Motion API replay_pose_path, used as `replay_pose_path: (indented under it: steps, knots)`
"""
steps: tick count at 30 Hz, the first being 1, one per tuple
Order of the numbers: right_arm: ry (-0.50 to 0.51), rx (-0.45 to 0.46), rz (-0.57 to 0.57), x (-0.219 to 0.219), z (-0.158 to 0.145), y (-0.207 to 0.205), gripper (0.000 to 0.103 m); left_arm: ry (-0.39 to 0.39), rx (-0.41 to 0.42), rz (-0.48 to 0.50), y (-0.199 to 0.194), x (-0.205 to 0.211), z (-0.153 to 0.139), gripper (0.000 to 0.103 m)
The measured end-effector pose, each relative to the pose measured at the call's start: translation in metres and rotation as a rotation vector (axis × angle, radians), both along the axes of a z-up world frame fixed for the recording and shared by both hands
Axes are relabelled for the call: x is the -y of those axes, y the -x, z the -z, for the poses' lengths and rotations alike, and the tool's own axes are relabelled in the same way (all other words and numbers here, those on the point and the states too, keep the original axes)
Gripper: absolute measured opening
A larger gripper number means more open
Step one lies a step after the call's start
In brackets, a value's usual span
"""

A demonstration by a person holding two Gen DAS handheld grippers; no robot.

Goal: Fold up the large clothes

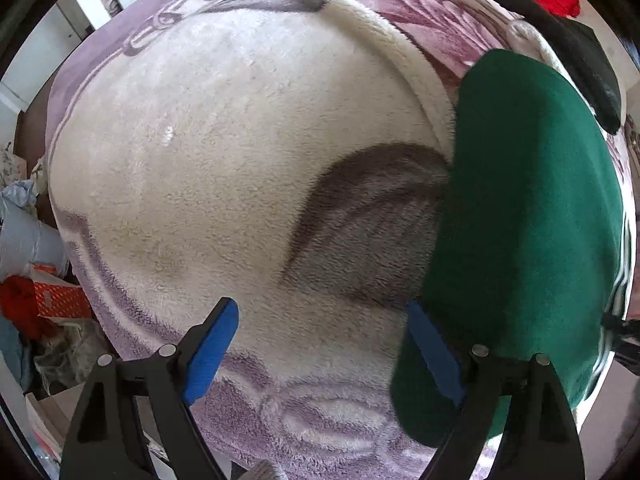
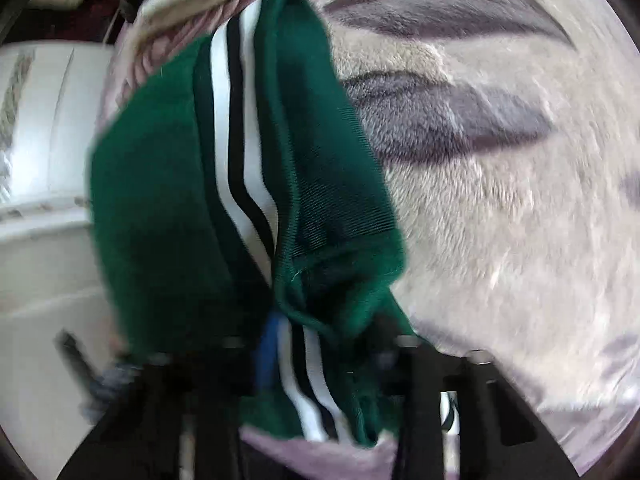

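Fleece blanket (image 1: 224, 128), cream with purple flowers, covers the bed on which a green garment (image 1: 532, 216) lies. Seen from the left wrist, the garment runs lengthwise along the blanket's right side, its near end just behind the right-hand finger of the left tongs (image 1: 324, 344), which hang released and empty over bare blanket. The right tongs (image 2: 320, 344) are nearer: striped green cloth bunches between their fingers, but blur hides whether the pads press it.
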State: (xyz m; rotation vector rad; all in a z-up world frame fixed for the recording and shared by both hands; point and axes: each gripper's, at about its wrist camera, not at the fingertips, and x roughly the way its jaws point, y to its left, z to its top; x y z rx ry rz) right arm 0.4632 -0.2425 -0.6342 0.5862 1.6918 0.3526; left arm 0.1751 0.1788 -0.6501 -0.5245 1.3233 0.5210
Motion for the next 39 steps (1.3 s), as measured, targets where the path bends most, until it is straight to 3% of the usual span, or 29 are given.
replay_pose_path:
  steps: [1, 2, 6, 7, 8, 10, 13, 14, 18, 20, 22, 25, 28, 30, 32, 35, 39]
  knots:
    - [-0.061, -0.029, 0.098, 0.014, -0.002, 0.001, 0.017, -0.003, 0.005, 0.004, -0.001, 0.001, 0.000, 0.087]
    - [-0.066, -0.033, 0.139, 0.027, -0.004, 0.004, 0.016, 0.001, 0.011, 0.006, -0.001, 0.001, 0.000, 0.087]
    - [-0.066, -0.007, 0.043, 0.021, -0.007, 0.016, 0.020, 0.002, -0.001, -0.011, -0.001, 0.000, 0.005, 0.087]
    - [-0.063, -0.011, 0.000, 0.012, -0.005, 0.014, 0.034, 0.006, -0.002, -0.015, 0.000, -0.002, 0.006, 0.087]
    - [-0.059, -0.024, -0.055, 0.007, -0.001, 0.015, 0.058, 0.015, 0.002, -0.021, 0.000, -0.002, 0.007, 0.087]
    - [-0.050, -0.041, -0.121, -0.008, 0.013, 0.016, 0.063, 0.019, 0.004, -0.027, -0.003, -0.004, 0.009, 0.087]
    - [0.040, -0.023, -0.129, -0.029, 0.019, 0.013, 0.025, 0.006, -0.003, -0.012, -0.006, -0.002, 0.006, 0.087]
    - [0.059, -0.008, -0.114, -0.033, 0.011, 0.009, 0.019, 0.001, 0.001, -0.005, -0.007, -0.001, 0.003, 0.087]
    - [0.065, 0.078, -0.051, -0.017, -0.045, 0.018, 0.015, -0.019, 0.019, 0.031, -0.012, 0.006, -0.009, 0.087]
    - [0.059, 0.068, -0.018, -0.007, -0.060, 0.019, 0.014, -0.041, 0.017, 0.051, -0.016, 0.016, -0.010, 0.087]
    - [0.112, 0.037, -0.003, 0.003, -0.048, 0.019, 0.014, -0.067, 0.017, 0.060, -0.024, 0.023, -0.008, 0.087]
    - [0.203, -0.005, -0.042, 0.003, -0.002, 0.017, 0.014, -0.093, 0.000, 0.058, -0.031, 0.026, -0.001, 0.087]
    - [0.233, -0.021, -0.051, -0.002, 0.036, 0.017, 0.020, -0.078, -0.005, 0.048, -0.029, 0.022, 0.002, 0.087]
    - [0.241, -0.019, -0.077, -0.004, 0.035, 0.015, 0.028, -0.073, -0.008, 0.057, -0.029, 0.021, 0.002, 0.087]
    - [0.241, -0.032, -0.088, 0.005, 0.028, 0.017, 0.068, -0.073, -0.008, 0.061, -0.027, 0.021, 0.000, 0.087]
    - [0.259, -0.028, -0.050, 0.019, 0.008, 0.020, 0.072, -0.067, 0.001, 0.053, -0.023, 0.022, -0.004, 0.087]
    - [0.172, -0.015, 0.011, 0.022, -0.015, 0.045, 0.072, -0.059, 0.011, 0.044, -0.017, 0.024, -0.010, 0.087]
